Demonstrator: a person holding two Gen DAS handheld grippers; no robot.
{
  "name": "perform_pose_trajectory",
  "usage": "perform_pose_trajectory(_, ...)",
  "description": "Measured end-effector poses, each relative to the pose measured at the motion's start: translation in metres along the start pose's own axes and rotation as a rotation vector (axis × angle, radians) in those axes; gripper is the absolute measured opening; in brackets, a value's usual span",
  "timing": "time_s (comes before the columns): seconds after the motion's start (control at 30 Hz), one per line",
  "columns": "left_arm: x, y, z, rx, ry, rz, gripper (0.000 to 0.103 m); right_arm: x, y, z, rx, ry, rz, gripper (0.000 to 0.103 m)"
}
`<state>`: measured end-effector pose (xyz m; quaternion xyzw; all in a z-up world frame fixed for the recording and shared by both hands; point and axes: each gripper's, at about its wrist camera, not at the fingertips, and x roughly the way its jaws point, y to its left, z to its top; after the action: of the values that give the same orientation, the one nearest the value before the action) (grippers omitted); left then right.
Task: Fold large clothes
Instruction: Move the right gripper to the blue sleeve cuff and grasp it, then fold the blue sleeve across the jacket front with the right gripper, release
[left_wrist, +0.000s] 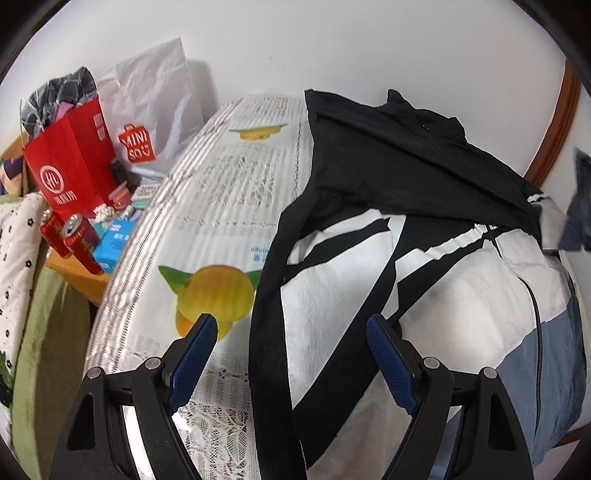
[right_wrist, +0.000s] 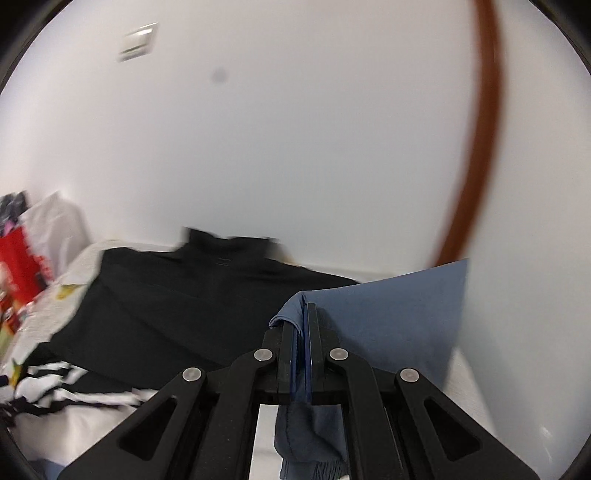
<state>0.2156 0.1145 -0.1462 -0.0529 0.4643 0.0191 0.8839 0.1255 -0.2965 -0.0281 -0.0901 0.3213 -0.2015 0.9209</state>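
A black, white and grey-blue zip jacket (left_wrist: 461, 295) lies spread on the table with its black collar end toward the wall. My left gripper (left_wrist: 291, 325) is open and empty, hovering above the jacket's left side near a black sleeve strip (left_wrist: 269, 295). My right gripper (right_wrist: 304, 314) is shut on a grey-blue part of the garment (right_wrist: 388, 306), lifted above the table. In the left wrist view that lifted blue cloth (left_wrist: 580, 206) shows blurred at the far right. The black upper part (right_wrist: 177, 295) of the jacket lies to the left of the right gripper.
The table has a newspaper-print cloth with lemons (left_wrist: 214, 288) and a lace edge. To the left stand a red paper bag (left_wrist: 70, 162), a white Miniso bag (left_wrist: 147, 110), two red cans (left_wrist: 77, 236) and small boxes. A white wall and brown door frame (right_wrist: 476, 166) are behind.
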Motion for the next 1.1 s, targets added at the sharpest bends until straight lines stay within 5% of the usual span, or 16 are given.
perform_pose_trajectory(0.23,0.003,0.003,0.001,0.013,0.013,-0.016,0.082,0.041,0.110,-0.014,-0.125,0.055,0.182,0.003)
perform_pose_trajectory(0.4,-0.001,0.003,0.000,0.024,0.016,-0.017,0.082,0.085,0.139,-0.041,-0.128,0.152,0.210,0.005)
perform_pose_trajectory(0.47,-0.001,0.001,0.001,0.031,0.015,-0.016,0.082,0.088,0.135,-0.050,-0.109,0.174,0.207,0.012)
perform_pose_trajectory(0.53,-0.002,-0.002,0.002,0.038,0.015,-0.013,0.082,0.088,0.127,-0.055,-0.091,0.192,0.202,0.037)
perform_pose_trajectory(0.6,-0.005,-0.006,0.004,0.043,0.011,-0.015,0.082,0.092,0.122,-0.059,-0.081,0.215,0.190,0.073)
perform_pose_trajectory(0.77,-0.015,-0.022,0.007,0.065,-0.006,-0.018,0.082,0.065,0.100,-0.067,-0.041,0.259,0.242,0.079)
perform_pose_trajectory(0.9,-0.026,-0.042,0.011,0.098,-0.018,-0.023,0.082,0.027,0.080,-0.068,-0.046,0.194,0.269,0.082)
perform_pose_trajectory(1.1,-0.040,-0.084,0.020,0.149,-0.059,-0.026,0.082,-0.008,0.022,-0.077,0.010,0.162,0.198,0.082)
